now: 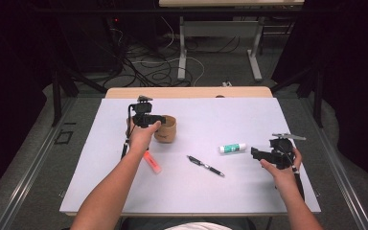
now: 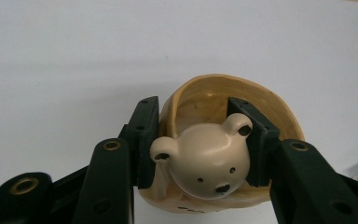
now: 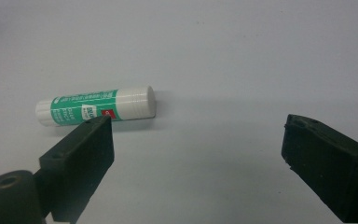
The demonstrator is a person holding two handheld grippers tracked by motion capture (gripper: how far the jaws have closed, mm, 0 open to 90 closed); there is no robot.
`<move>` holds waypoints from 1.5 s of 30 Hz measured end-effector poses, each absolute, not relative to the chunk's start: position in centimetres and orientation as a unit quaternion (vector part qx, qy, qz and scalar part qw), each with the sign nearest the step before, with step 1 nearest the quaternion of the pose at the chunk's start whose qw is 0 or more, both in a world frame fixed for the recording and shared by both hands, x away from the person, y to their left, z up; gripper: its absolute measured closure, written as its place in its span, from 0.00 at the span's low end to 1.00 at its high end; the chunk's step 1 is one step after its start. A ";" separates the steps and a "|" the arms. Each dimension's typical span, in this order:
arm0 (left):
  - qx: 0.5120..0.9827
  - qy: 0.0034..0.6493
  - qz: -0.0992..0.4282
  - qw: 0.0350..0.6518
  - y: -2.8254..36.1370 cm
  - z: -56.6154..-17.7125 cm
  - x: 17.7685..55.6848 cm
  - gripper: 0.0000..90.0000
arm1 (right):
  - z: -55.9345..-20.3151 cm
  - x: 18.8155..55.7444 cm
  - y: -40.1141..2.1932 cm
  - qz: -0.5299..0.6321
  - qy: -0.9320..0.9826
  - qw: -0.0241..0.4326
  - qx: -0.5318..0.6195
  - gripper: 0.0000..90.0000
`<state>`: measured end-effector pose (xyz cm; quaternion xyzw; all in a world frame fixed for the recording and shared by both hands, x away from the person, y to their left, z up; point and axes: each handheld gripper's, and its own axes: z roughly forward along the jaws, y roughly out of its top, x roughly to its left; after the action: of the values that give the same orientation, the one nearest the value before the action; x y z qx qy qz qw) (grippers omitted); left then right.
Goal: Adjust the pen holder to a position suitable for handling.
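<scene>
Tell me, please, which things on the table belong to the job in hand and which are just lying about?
In the job:
- bear-faced cup, clamped in the left tongs
- glue stick, lying just ahead of the open right tongs

Lying about:
- black pen
- orange marker

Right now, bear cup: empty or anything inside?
Looks empty. The left gripper view looks into the bear cup; bare tan inside, though the left gripper and bear head hide part.

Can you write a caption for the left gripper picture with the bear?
The left claw pinches a tan bear-faced cup above the white table.
</scene>
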<state>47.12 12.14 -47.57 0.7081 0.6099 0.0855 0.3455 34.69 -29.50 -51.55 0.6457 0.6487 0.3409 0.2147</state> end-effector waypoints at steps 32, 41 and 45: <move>0.714 0.597 0.094 0.353 5.9 -49.5 44.6 0.62 | -51.6 34.7 -29.6 0.340 0.653 0.212 0.642 0.10; 0.712 0.601 0.104 0.349 5.9 -49.8 43.5 0.62 | -51.7 34.7 -29.5 0.341 0.651 0.210 0.645 0.10; 0.711 0.601 0.107 0.348 5.9 -49.9 43.3 0.62 | -51.6 34.7 -29.5 0.341 0.652 0.210 0.644 0.10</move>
<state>43.27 5.90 -49.86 0.7112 0.6011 0.1072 0.3484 34.71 -29.50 -51.64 0.6440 0.6518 0.3413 0.2097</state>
